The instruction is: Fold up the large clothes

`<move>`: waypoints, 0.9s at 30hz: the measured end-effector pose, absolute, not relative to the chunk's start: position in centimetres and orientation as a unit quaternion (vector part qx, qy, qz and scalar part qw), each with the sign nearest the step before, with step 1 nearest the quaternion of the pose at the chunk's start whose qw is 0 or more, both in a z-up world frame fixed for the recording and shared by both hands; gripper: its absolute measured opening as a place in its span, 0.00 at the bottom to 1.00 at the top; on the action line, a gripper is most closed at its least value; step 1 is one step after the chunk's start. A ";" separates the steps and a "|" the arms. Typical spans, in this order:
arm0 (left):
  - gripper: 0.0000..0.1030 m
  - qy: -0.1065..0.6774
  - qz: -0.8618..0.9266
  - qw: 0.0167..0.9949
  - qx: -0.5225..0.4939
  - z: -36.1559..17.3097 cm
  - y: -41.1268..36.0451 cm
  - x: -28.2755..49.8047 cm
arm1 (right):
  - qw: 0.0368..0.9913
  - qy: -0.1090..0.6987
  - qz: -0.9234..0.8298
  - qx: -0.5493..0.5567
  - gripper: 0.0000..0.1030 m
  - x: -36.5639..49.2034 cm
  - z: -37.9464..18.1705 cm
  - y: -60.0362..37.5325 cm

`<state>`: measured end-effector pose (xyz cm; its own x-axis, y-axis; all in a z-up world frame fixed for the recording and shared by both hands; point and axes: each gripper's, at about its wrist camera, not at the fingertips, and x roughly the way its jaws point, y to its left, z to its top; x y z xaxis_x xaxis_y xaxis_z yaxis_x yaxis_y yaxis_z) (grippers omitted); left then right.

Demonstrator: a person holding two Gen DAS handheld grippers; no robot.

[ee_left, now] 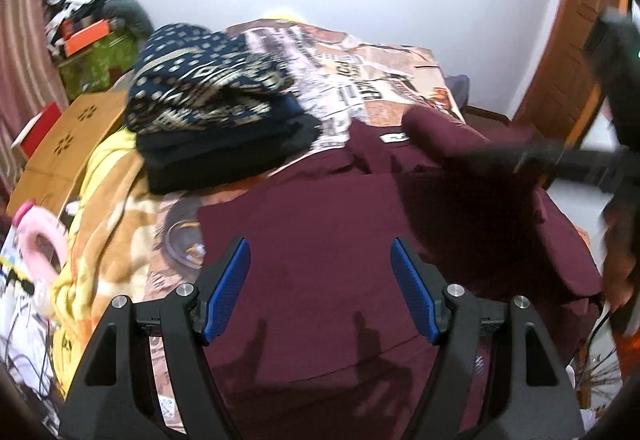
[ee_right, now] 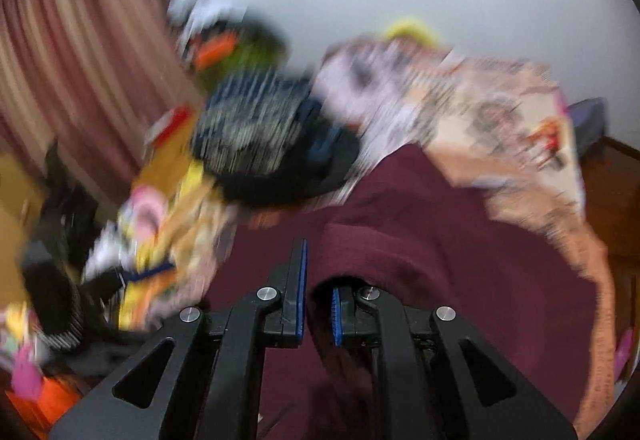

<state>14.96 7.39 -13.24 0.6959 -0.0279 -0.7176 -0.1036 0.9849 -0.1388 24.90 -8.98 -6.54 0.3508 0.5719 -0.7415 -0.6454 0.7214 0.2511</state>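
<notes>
A large maroon garment [ee_left: 340,240] lies spread on the bed, its white neck label [ee_left: 394,138] at the far end. My left gripper [ee_left: 320,280] hovers open just above its middle, with nothing between the blue pads [ee_left: 228,292]. In the left wrist view my right gripper [ee_left: 520,160] is a blurred dark shape at the right, lifting a fold of the garment's far right part. The blurred right wrist view shows the right gripper [ee_right: 318,280] shut on the maroon garment [ee_right: 420,240]. The cloth drapes over its right finger and hides that tip.
A stack of folded clothes [ee_left: 212,120], navy patterned on top, sits on the bed's far left. A printed bedsheet [ee_left: 360,72] covers the bed, with a yellow-orange blanket [ee_left: 108,220] and a pink ring [ee_left: 40,244] at the left. A wooden door [ee_left: 572,60] stands right.
</notes>
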 end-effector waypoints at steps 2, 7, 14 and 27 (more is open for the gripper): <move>0.69 0.392 0.030 0.915 -0.090 -13.6 8.3 14.5 | 0.792 0.473 0.379 -0.079 0.09 24.6 -9.3 -7.0; 0.69 0.405 0.042 0.908 -0.093 -14.7 9.5 14.0 | 0.740 0.544 0.378 -0.122 0.13 23.8 -14.3 -4.7; 0.69 0.409 0.034 0.908 -0.079 -14.6 8.6 14.6 | 0.714 0.579 0.372 -0.128 0.22 23.1 -14.4 -6.0; 0.70 0.374 -0.044 0.926 0.008 -10.5 0.4 18.1 | 0.847 0.425 0.284 -0.147 0.52 20.7 -6.0 -14.5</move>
<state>18.12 0.44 -10.46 0.7156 -0.0764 -0.6943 0.0882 0.9959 -0.0187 20.68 -14.50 -6.02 0.4779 0.3555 -0.8032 -0.6061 0.7954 -0.0086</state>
